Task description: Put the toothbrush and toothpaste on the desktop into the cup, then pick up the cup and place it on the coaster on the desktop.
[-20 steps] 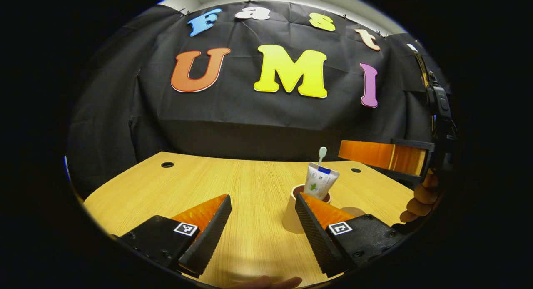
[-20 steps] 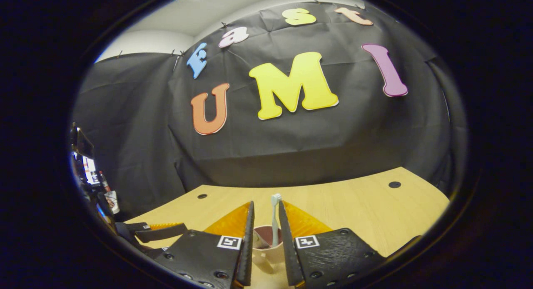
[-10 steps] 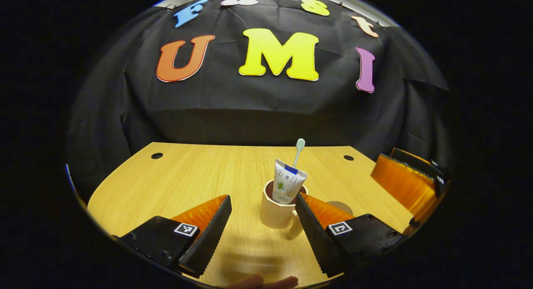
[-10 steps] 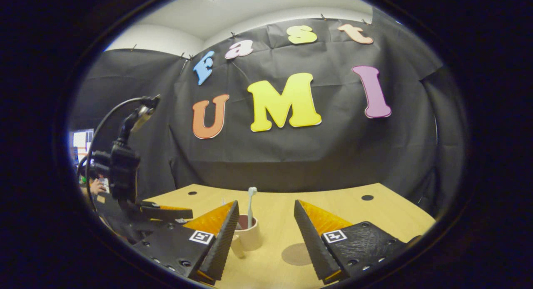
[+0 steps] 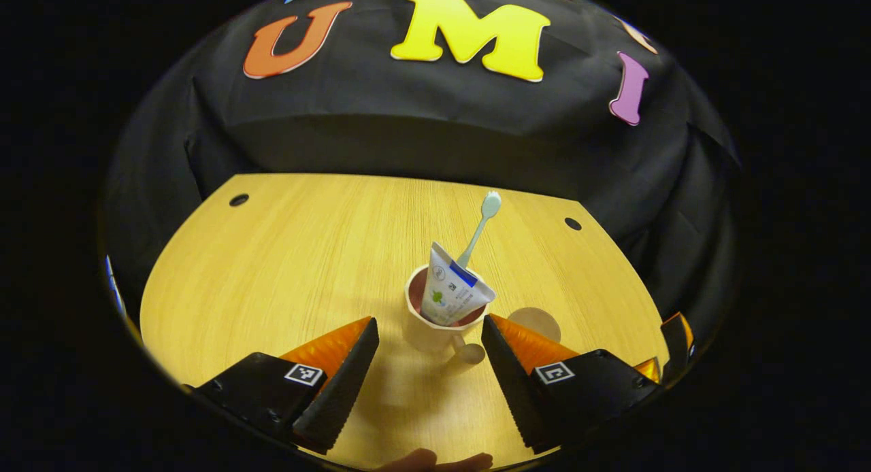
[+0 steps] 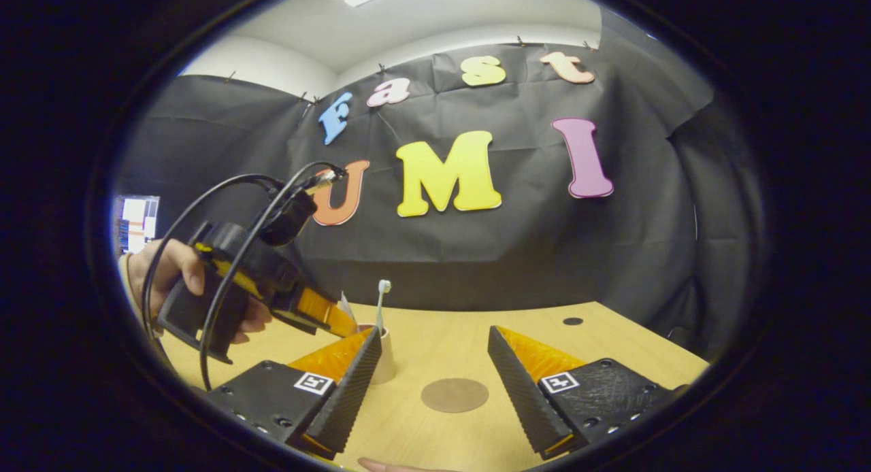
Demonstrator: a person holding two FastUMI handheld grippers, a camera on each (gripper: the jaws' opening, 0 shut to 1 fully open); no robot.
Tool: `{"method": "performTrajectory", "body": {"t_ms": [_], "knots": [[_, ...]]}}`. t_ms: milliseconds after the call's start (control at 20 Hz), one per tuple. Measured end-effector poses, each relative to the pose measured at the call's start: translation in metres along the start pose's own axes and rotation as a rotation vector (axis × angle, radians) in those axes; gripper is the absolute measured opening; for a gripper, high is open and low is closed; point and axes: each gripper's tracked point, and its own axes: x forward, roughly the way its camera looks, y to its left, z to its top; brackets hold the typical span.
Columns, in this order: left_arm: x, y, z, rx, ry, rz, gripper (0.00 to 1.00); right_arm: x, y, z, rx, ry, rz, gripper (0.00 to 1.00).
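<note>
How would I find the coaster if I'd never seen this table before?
Start at the wooden table in front of the black cloth wall. Near its middle stands a pale cup holding a toothpaste tube and a toothbrush. The coaster lies flat on the table beside the cup, apart from it: a thin brown disc, the only flat round thing there, with nothing on it.

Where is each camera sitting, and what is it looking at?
Left gripper view: rides on the left gripper, looking forward and down at the cup holding the toothpaste and toothbrush; its own open fingers show at the bottom.
Right gripper view: rides on the right gripper, looking across the desk at the coaster; its open fingers show, and farther off a hand holding the left gripper.
Both see the cup, toothbrush, coaster and desk.
</note>
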Motion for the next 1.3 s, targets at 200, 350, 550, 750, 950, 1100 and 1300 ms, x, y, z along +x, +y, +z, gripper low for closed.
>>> {"method": "performTrajectory", "body": {"t_ms": [200,350,550,750,950,1100,1300], "knots": [[0.017,-0.004,-0.017,0.009,0.21,0.047,0.97,-0.015,-0.007,0.001,-0.022,-0.045,0.017,0.95],[0.023,-0.013,-0.021,0.032,0.324,0.055,0.98,-0.023,-0.002,0.0,-0.053,-0.066,0.043,0.94],[0.029,-0.014,-0.02,0.01,0.423,0.099,0.92,-0.037,0.006,0.011,-0.046,-0.113,0.104,0.94],[0.037,-0.008,-0.003,-0.018,0.465,0.146,0.9,-0.05,-0.015,0.023,-0.006,-0.152,0.112,0.94],[0.047,-0.005,0.013,-0.089,0.509,0.154,0.82,-0.057,-0.044,0.033,0.11,-0.16,0.105,0.92],[0.051,-0.007,0.029,-0.104,0.536,0.168,0.78,-0.059,-0.06,0.041,0.203,-0.177,0.095,0.95],[0.053,-0.01,0.067,-0.097,0.539,0.167,0.67,-0.059,-0.059,0.04,0.26,-0.167,0.124,0.95]]}}
